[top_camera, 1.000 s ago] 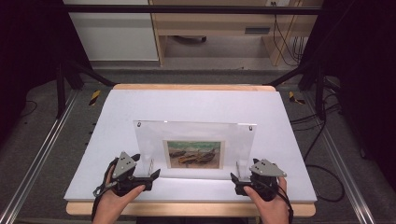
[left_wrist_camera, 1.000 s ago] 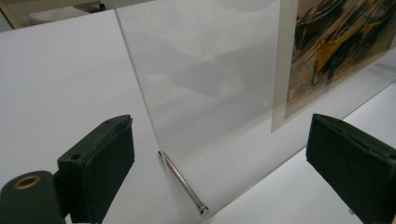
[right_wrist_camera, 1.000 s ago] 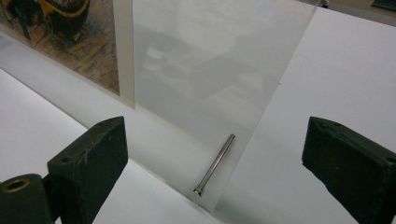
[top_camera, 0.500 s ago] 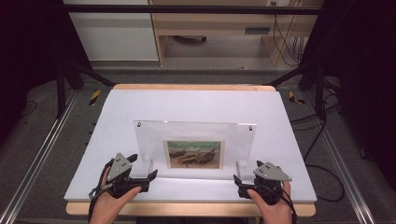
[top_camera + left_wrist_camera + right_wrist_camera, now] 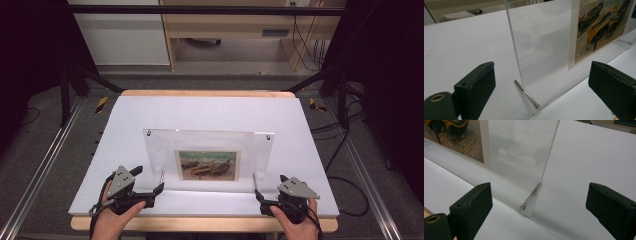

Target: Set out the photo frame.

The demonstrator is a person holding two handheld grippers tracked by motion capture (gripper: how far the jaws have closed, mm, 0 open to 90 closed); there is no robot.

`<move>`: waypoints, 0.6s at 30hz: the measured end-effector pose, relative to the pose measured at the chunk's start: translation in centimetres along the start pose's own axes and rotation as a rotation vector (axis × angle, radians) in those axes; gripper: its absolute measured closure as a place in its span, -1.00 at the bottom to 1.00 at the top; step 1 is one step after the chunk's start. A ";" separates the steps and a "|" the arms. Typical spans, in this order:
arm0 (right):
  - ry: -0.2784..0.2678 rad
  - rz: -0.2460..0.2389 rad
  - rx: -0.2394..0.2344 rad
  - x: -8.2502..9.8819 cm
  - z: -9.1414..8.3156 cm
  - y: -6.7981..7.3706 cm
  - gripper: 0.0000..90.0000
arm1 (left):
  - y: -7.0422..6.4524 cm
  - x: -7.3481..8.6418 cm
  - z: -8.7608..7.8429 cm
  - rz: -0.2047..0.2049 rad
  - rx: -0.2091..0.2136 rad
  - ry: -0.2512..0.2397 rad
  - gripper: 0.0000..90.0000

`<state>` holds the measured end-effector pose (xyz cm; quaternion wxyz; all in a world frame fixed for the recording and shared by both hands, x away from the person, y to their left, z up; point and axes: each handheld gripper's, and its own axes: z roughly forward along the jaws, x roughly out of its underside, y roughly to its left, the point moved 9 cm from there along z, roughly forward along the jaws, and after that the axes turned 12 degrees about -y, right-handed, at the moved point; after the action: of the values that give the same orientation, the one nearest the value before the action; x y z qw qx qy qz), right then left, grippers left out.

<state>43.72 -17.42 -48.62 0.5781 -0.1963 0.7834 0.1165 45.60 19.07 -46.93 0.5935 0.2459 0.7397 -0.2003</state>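
A clear acrylic picture frame (image 5: 207,160) stands upright on the white table (image 5: 210,112), with a painting of boats (image 5: 207,165) at its middle. My left gripper (image 5: 148,179) is open just off the frame's lower left corner. In the left gripper view the frame (image 5: 541,37) and its metal pin (image 5: 526,94) lie between the open jaws of the left gripper (image 5: 542,75), untouched. My right gripper (image 5: 270,186) is open by the lower right corner. The right gripper view has the frame's edge (image 5: 521,150) and pin (image 5: 531,196) between the wide jaws of the right gripper (image 5: 537,195).
The table's wooden front edge (image 5: 200,224) runs just under both hands. Metal rails (image 5: 35,180) flank the table. Cables (image 5: 345,150) trail on the floor at the right. A cabinet and a shelf (image 5: 225,30) stand beyond the far edge.
Both grippers have drifted slightly back toward the near edge and a little outward. The frame has not moved.
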 end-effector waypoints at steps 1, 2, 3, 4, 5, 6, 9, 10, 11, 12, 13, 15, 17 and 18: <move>0.000 -0.002 0.001 0.0 -0.1 -0.1 -0.84 | 0.1 0.0 -0.1 -0.002 -0.002 -0.002 -0.85; -0.004 -0.005 0.001 0.0 -0.1 -0.2 -0.84 | 0.2 -0.1 -0.2 -0.002 -0.004 -0.005 -0.85; -0.006 -0.006 0.004 0.0 -0.1 -0.3 -0.84 | 0.4 -0.1 -0.3 -0.005 -0.008 -0.009 -0.85; -0.008 -0.010 0.012 0.0 -0.2 -0.5 -0.85 | 0.4 -0.2 -0.4 -0.005 -0.006 -0.013 -0.86; -0.012 0.000 0.018 -0.1 -0.3 -0.6 -0.85 | 0.5 -0.3 -0.5 -0.003 -0.002 -0.020 -0.86; -0.019 0.000 0.024 -0.1 -0.4 -0.8 -0.86 | 0.5 -0.3 -0.6 -0.003 -0.002 -0.023 -0.87; -0.027 0.007 0.040 -0.2 -0.7 -1.3 -0.86 | 0.9 -0.4 -0.8 -0.006 -0.010 -0.028 -0.87; -0.030 0.010 0.044 -0.2 -0.8 -1.4 -0.86 | 1.0 -0.4 -0.8 -0.007 -0.012 -0.028 -0.87; -0.036 0.009 0.045 -0.2 -0.9 -1.5 -0.86 | 1.1 -0.4 -0.9 -0.007 -0.013 -0.028 -0.87; -0.035 0.011 0.048 -0.2 -1.0 -1.6 -0.86 | 1.2 -0.4 -1.0 -0.009 -0.015 -0.030 -0.87; -0.037 0.012 0.050 -0.2 -1.1 -1.7 -0.86 | 1.3 -0.4 -1.1 -0.007 -0.015 -0.032 -0.87; -0.039 0.017 0.058 -0.1 -1.3 -1.9 -0.86 | 1.6 -0.5 -1.2 -0.009 -0.023 -0.042 -0.87; -0.043 0.018 0.066 -0.1 -1.5 -2.2 -0.86 | 1.9 -0.6 -1.4 -0.012 -0.031 -0.049 -0.87; -0.046 0.019 0.070 -0.1 -1.6 -2.4 -0.86 | 2.0 -0.7 -1.5 -0.011 -0.034 -0.053 -0.87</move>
<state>43.40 -20.19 -47.91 0.6015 -0.1658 0.7752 0.0989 45.76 21.51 -45.96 0.6159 0.2265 0.7283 -0.1973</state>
